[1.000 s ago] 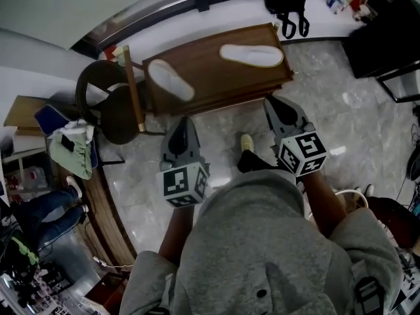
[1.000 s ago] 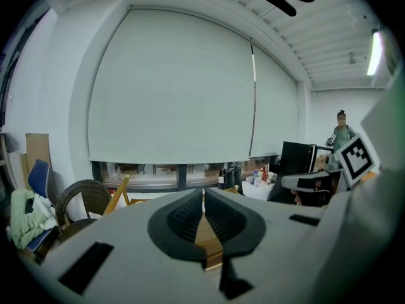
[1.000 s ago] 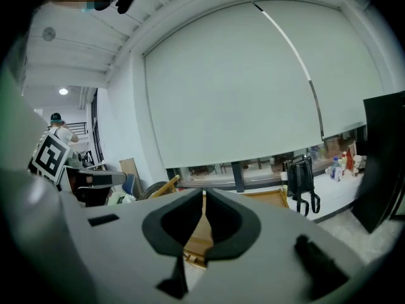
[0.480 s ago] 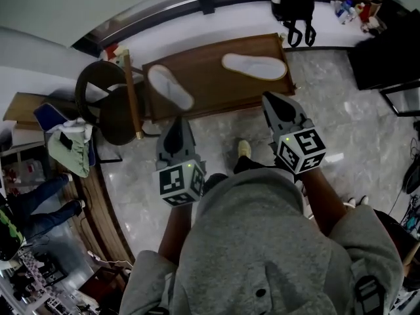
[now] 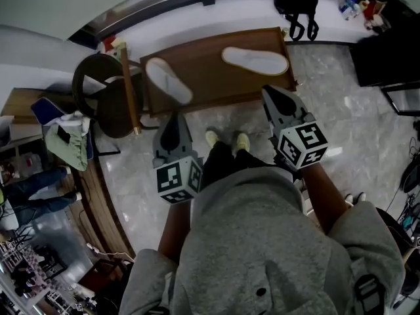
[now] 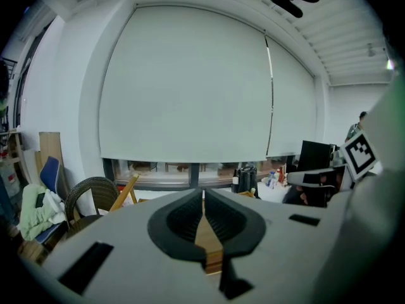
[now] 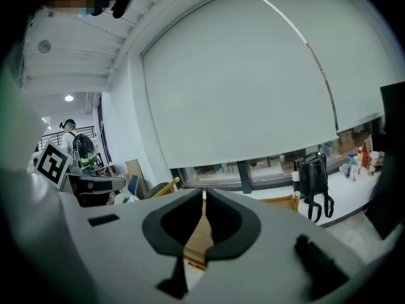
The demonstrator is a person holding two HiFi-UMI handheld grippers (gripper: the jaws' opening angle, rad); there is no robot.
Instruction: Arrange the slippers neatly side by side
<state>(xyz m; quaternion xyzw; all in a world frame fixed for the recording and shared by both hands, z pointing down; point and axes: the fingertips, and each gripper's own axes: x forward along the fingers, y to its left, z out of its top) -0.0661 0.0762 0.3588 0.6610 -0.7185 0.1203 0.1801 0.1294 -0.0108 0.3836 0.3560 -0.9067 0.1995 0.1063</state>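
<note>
Hand-held grippers [image 5: 176, 118] [image 5: 270, 94] both closed, empty | wooden table [image 5: 210, 77] (two slippers [image 5: 169, 79] [image 5: 254, 60] apart) | marble floor [image 5: 348, 117]

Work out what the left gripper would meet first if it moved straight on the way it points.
Probably the near edge of the wooden table, with the left slipper just beyond; if the left gripper rides above the tabletop, it may clear both.

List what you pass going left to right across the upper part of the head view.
Wicker chair → slanted slipper → level slipper → black boxy object.
</note>
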